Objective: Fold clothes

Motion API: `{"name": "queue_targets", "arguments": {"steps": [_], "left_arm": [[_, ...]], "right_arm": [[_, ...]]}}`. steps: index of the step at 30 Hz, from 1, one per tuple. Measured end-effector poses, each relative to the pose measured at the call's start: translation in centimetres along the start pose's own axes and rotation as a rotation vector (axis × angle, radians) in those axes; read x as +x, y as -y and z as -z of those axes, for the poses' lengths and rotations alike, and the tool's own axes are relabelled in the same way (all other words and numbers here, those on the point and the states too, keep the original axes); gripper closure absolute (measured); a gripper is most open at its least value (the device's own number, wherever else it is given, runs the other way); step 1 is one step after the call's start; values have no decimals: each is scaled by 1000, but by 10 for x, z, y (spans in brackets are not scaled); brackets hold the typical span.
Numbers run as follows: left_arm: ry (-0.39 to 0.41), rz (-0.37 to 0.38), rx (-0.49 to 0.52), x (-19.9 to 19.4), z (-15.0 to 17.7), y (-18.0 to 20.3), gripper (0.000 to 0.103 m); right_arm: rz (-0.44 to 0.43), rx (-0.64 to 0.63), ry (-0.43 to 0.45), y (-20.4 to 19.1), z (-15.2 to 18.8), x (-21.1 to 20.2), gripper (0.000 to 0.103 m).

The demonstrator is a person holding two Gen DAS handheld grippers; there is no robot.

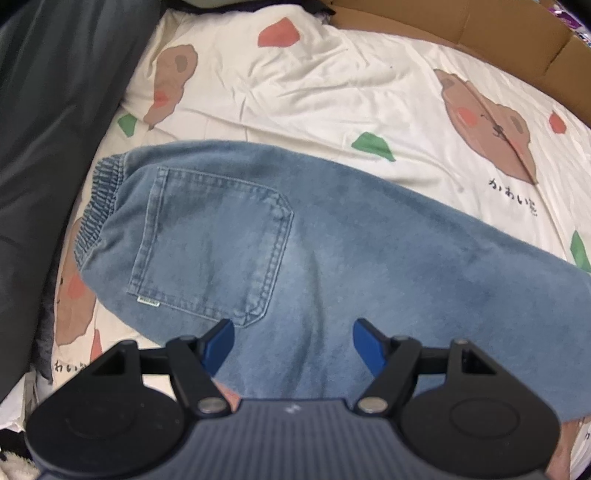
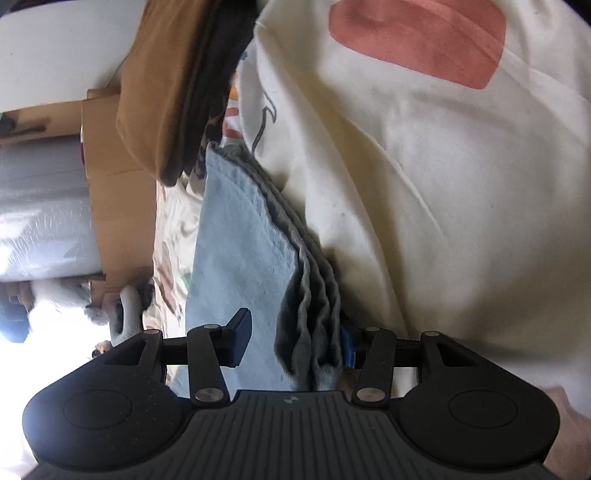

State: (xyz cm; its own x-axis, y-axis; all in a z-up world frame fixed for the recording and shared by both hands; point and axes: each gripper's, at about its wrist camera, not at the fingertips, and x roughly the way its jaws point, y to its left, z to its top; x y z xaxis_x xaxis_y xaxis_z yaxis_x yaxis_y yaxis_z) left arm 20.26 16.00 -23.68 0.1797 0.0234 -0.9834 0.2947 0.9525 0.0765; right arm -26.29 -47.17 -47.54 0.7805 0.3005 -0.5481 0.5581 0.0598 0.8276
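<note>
Jeans [image 1: 332,240] of light blue denim lie flat across a cream bedsheet [image 1: 314,85] printed with brown animal shapes and red and green patches, the elastic waistband [image 1: 98,206] toward the sheet's left edge and the legs running off toward the right edge. A back pocket [image 1: 214,243] faces up near the waistband. Left gripper [image 1: 293,341] hangs directly over the denim near its lower edge, jaws spread wide with nothing between them, and whether the tips touch the cloth cannot be told. In the right wrist view, the right gripper [image 2: 295,341] has its jaws partly closed around the stacked layers of the jeans' hem end [image 2: 310,332]; one blue pad [image 2: 347,350] lies against the folded edge, the other stands apart on the flat denim. A brown cardboard box [image 1: 498,29] sits beyond the sheet's far edge, and dark grey fabric [image 1: 48,129] borders its left edge.
</note>
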Motion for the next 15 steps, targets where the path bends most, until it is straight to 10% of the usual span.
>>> {"name": "queue_targets", "arguments": {"steps": [15], "left_arm": [[-48,1,45,3,0,10,29]], "right_arm": [[-37,-85,-52,-23,-25,24,53]]}}
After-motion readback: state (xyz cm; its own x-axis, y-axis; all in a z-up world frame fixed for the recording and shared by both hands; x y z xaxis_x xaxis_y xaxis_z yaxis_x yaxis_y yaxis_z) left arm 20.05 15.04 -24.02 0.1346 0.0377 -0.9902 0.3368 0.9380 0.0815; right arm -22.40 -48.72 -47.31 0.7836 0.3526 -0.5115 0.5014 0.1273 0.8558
